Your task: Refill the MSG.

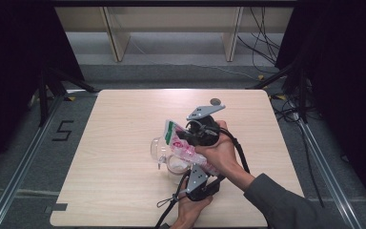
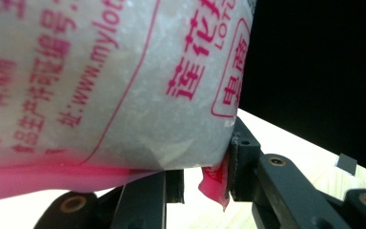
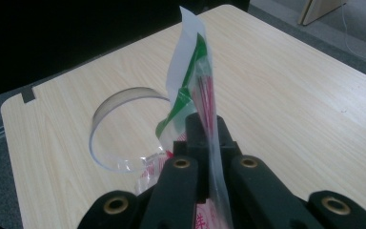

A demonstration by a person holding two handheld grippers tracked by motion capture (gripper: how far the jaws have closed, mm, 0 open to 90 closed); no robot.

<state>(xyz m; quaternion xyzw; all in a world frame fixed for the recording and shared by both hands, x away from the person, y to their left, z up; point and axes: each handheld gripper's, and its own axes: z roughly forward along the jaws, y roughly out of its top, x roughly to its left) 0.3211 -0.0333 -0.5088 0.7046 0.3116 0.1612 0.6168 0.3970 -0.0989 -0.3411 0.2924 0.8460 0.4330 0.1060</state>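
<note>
A clear plastic bag point(image 1: 180, 144) of white grains, printed in pink with a green top strip, hangs tilted over the middle of the table. My right gripper point(image 1: 185, 136) is shut on its thin upper edge; the film point(image 3: 195, 76) rises from between the jaws of my right gripper point(image 3: 205, 129). My left gripper point(image 1: 198, 165) holds the bag's lower end from the near side. In the left gripper view the full bag point(image 2: 100, 86) lies across my left gripper point(image 2: 205, 167), its pink bottom seam between the jaws. A clear plastic cup point(image 1: 161, 149) point(image 3: 119, 129) sits just under the bag's top.
The pale wooden table point(image 1: 124, 191) has a small dark round thing point(image 1: 215, 101) at its far edge. Cables trail off the near edge by the person's hands. Dark curtains stand on both sides, and shelf legs rise beyond the far edge.
</note>
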